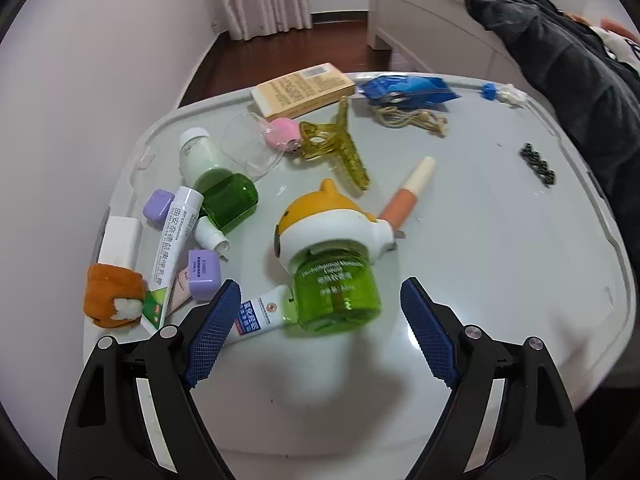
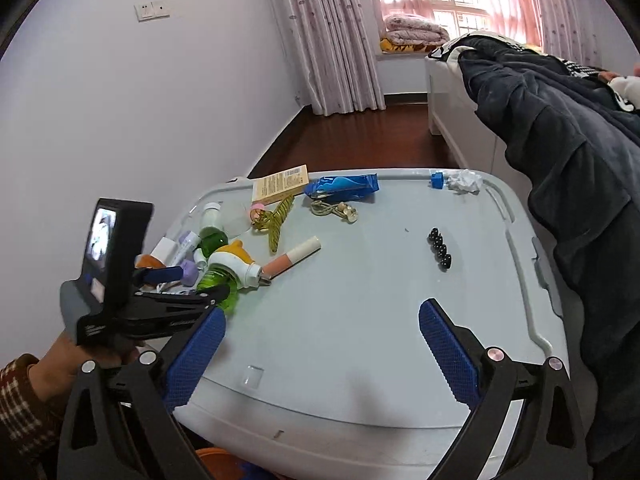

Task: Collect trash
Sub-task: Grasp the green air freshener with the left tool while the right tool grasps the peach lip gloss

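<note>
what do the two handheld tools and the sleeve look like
Both tools, the left tool and the right tool, have black forked arms with silver rivets and blue cross-hatched pads. From the right wrist view, the left tool has a small screen and a grey handle. The sleeve is brown-and-cream plaid.

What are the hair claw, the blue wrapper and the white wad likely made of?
Hair claw: translucent yellow-green plastic, glossy; light passes through its teeth. Blue wrapper: thin plastic film, shiny, creased. White wad: probably tissue or paper, matte and crumpled; too small to be sure.
</note>
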The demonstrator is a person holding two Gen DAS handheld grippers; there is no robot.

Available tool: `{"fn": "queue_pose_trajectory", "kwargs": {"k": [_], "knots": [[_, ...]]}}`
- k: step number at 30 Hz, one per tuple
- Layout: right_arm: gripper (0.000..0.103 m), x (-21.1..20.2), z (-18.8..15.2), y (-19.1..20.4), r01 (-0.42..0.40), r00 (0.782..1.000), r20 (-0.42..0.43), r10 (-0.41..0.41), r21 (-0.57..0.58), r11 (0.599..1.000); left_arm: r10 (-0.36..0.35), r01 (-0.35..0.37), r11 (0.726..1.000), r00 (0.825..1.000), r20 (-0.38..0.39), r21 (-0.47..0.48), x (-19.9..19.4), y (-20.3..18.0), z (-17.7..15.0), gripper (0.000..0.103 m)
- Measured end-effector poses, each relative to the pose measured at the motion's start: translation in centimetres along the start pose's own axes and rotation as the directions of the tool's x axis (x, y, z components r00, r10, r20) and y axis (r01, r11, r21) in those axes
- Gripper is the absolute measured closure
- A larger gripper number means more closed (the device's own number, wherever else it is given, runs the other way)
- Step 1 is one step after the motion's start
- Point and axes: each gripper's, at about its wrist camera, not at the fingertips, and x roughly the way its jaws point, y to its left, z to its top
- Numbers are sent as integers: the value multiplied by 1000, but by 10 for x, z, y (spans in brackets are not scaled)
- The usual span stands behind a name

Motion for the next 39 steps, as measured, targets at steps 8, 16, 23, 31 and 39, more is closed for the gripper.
{"fn": "queue_pose_trajectory", "kwargs": {"k": [8, 16, 23, 31, 39], "knots": [[7, 3, -5, 3, 3, 1000, -18, -4, -17, 1000, 8, -8, 1000, 1000, 17, -15, 11, -2, -5, 57], [7, 15, -7, -1, 35, 998, -43, -36, -16, 999, -26, 29, 999, 990, 139, -23, -40, 6, -19, 57], [7, 36, -13, 6, 63, 994, -86, -66, -40, 997, -102, 112, 993, 977, 188, -43, -81, 15, -34, 57], [7, 79, -3, 25, 36, 988, -152, -39, -25, 999, -143, 161, 985, 961, 235, -60, -101, 30, -40, 58], [7, 181, 34, 62, 115, 959, -257, -121, -35, 993, -150, 170, 983, 957, 247, -62, -103, 45, -47, 58]]}}
